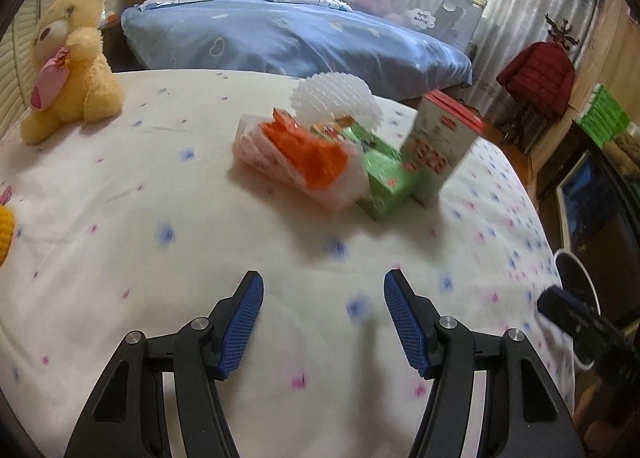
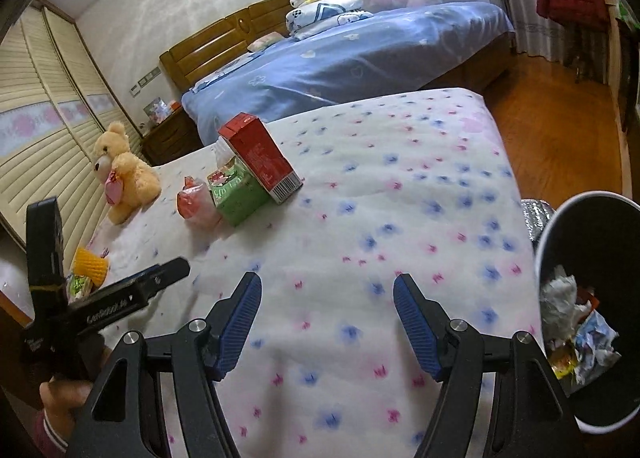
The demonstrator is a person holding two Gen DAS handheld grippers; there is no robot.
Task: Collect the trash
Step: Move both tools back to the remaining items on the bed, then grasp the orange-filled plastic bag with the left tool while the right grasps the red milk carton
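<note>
A pile of trash lies on the flowered bed sheet (image 1: 160,217): a white and orange plastic wrapper (image 1: 304,153), a green box (image 1: 384,173), a tall red and white carton (image 1: 440,141) and a white foam net (image 1: 336,93). My left gripper (image 1: 323,322) is open and empty, short of the pile. My right gripper (image 2: 327,322) is open and empty over the sheet (image 2: 400,217). The pile shows far left in the right wrist view, with the carton (image 2: 260,157) and green box (image 2: 236,193). A black bin (image 2: 588,298) holding crumpled trash stands at the right.
A yellow teddy bear (image 1: 68,57) sits at the bed's left. A yellow foam net (image 2: 92,266) and a small wrapper lie near the left gripper's body (image 2: 100,306). A blue bed (image 1: 296,37) stands behind. Wooden floor (image 2: 560,137) lies to the right.
</note>
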